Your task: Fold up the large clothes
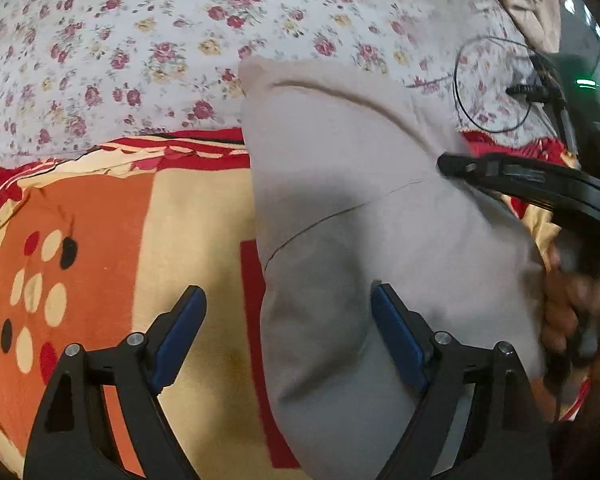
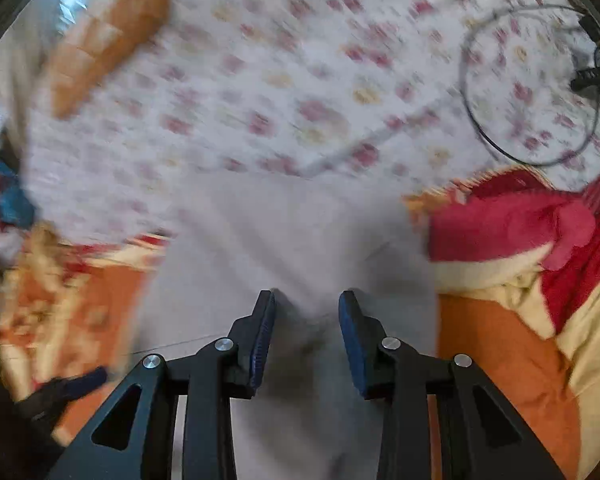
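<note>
Right now the grey garment (image 1: 340, 184) lies as a long folded strip on the orange-and-red blanket (image 1: 100, 220), its long axis running from the near edge away toward the floral sheet (image 1: 140, 40), where its far end overlaps that sheet. The left gripper (image 1: 288, 332) is spread wide over the strip's left edge, pads clear of the cloth. The right gripper (image 2: 307, 332) is over the garment with its jaws narrowly apart — whether they pinch the fabric is lost in blur. Bare blanket lies to the left; a looped black cable (image 1: 492, 84) sits beyond on the right.
</note>
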`<state>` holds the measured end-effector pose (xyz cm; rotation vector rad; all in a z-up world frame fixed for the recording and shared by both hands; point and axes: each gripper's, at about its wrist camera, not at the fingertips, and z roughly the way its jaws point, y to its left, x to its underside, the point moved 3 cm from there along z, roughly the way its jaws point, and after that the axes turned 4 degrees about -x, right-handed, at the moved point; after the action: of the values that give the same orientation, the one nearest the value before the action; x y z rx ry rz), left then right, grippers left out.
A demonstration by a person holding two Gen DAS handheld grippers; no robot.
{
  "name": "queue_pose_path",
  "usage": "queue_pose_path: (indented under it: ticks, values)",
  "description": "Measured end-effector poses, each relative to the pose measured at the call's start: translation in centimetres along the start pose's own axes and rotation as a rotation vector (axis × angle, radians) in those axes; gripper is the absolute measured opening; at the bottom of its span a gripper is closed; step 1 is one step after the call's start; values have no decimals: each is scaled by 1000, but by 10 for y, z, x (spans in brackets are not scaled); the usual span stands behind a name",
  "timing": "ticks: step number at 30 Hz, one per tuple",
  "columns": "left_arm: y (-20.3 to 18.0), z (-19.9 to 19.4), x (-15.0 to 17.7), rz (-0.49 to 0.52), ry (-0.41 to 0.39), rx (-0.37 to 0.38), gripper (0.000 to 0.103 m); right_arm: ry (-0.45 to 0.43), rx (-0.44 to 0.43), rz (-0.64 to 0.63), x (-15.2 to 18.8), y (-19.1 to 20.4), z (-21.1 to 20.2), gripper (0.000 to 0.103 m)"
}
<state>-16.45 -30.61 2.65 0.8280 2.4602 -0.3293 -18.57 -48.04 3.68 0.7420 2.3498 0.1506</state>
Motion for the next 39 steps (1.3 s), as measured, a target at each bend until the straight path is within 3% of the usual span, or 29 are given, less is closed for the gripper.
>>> queue_pose_path:
  ticks: [2, 5, 9, 11, 14, 18, 21, 23, 27, 29, 32, 34, 36, 38, 39]
  values:
    - [0, 5, 4, -3, 1, 7, 93, 39, 6, 62, 5, -20, 20, 37]
    - [5, 0, 3, -25, 28, 26, 92, 23, -33, 111, 9, -31, 9, 42]
    - [9, -26, 7, -4, -10, 27, 92, -8, -40, 48, 17, -26, -39, 47]
    - [10, -38, 10, 16, -29, 23, 92, -13, -38, 16, 24, -26, -57, 58]
    - [9, -58, 20, 47, -47, 62, 92, 3, -61, -5, 40, -24, -82, 59]
    - [9, -64, 29, 80, -50, 30, 92, -19, -81, -42, 58, -19, -104, 65]
    - [9, -56, 27, 42, -41, 40, 92, -20, -67, -24, 56, -19, -101, 66]
    - [8, -45, 32, 39, 9, 42, 92, 5, -63, -25, 57, -15, -92, 63]
    - [7, -34, 49, 28, 26, 22, 93, 128, 50, -68, 76, -15, -53, 53]
    - [7, -30, 54, 24, 24, 27, 93, 176, 54, -64, 87, -19, -36, 52]
    - [8, -31, 53, 23, 31, 42, 93, 181, 29, -30, 86, -27, -36, 55]
    - [12, -37, 44, 25, 43, 86, 92, 151, -2, -9, 79, -30, -48, 58]
    - [19, -45, 31, -2, 7, 109, 92, 97, -33, 4, 71, -35, -60, 68]
    - [26, -44, 19, -35, -4, 143, 92, 55, -42, 17, 63, -42, -62, 84]
    - [31, -40, 13, -63, 11, 165, 92, 39, -48, 38, 58, -49, -60, 84]
